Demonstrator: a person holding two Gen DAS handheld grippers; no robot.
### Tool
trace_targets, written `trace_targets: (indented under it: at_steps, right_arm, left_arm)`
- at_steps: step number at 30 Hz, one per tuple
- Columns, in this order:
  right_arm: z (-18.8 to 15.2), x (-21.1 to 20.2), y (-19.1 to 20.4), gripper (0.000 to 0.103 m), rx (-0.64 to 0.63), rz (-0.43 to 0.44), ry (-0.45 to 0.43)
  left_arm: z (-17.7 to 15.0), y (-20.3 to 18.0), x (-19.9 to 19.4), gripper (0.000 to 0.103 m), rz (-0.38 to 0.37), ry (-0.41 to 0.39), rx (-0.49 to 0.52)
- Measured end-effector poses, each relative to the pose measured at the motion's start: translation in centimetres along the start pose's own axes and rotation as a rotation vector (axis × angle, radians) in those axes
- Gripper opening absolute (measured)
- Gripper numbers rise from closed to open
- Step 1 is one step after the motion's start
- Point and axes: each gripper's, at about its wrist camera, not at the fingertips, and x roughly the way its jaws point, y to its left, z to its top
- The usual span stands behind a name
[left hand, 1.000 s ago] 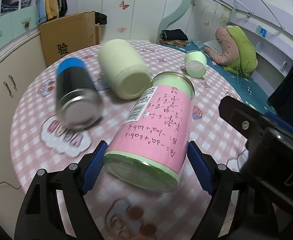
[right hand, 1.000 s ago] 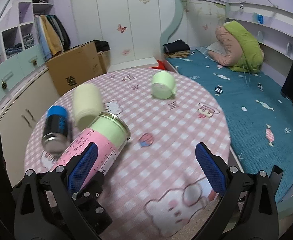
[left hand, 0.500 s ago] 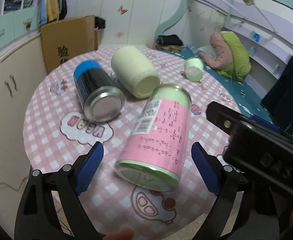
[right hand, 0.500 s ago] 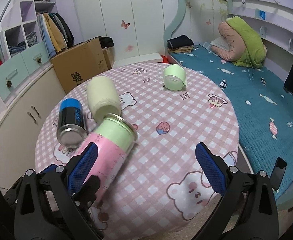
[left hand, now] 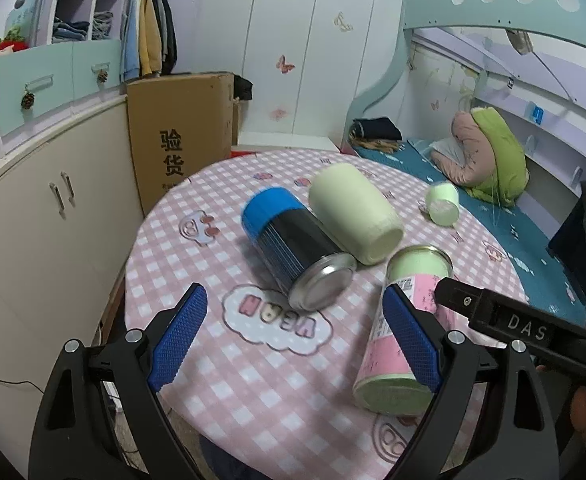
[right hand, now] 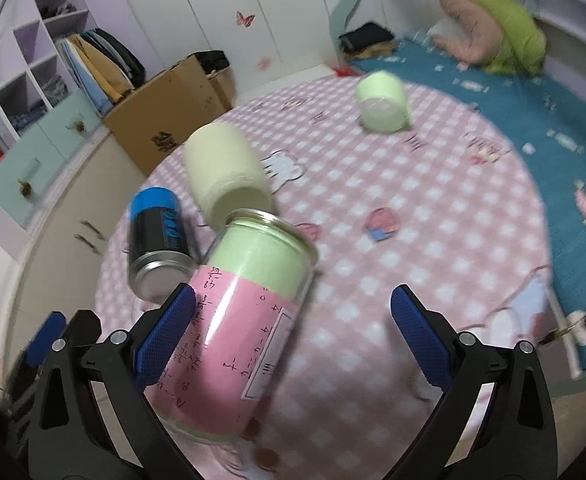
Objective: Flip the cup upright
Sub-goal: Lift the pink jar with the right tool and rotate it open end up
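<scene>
Several cups lie on their sides on a round pink-checked table (left hand: pixel 253 380). A pink-and-green jar (left hand: pixel 397 344) lies nearest, right of my left gripper (left hand: pixel 293 336), which is open and empty. In the right wrist view the jar (right hand: pixel 249 304) lies beside the left finger of my right gripper (right hand: pixel 293 336), also open and empty. A black can with a blue cap (left hand: pixel 293 252) (right hand: pixel 157 236), a cream cup (left hand: pixel 353 212) (right hand: pixel 225 172) and a small pale green cup (left hand: pixel 443 208) (right hand: pixel 381 108) lie farther back.
A cardboard box (left hand: pixel 181 144) and cream cabinets (left hand: pixel 53 216) stand left of the table. A bed with a teal cover (right hand: pixel 533 92) and a pink-and-green bundle (left hand: pixel 489 148) lies to the right. The right gripper's body (left hand: pixel 533 332) crosses the left wrist view.
My left gripper has let go of the pink-and-green jar and pulled back and left. The jar now lies outside its right finger. My right gripper has moved closer to the jar.
</scene>
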Motion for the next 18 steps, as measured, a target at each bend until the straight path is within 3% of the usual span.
trace_targets:
  at_steps: [11,18]
  right_arm:
    - [1.2,5.4,1.4,0.098,0.087,0.157,0.132]
    - [1.2,7.1,2.0,0.096,0.087,0.195,0.149]
  left_arm:
    - [0.3,1.6,1.9,0.086,-0.01,0.027,0.007]
    - [0.1,1.8,2.7,0.086,-0.021,0.051,0.002]
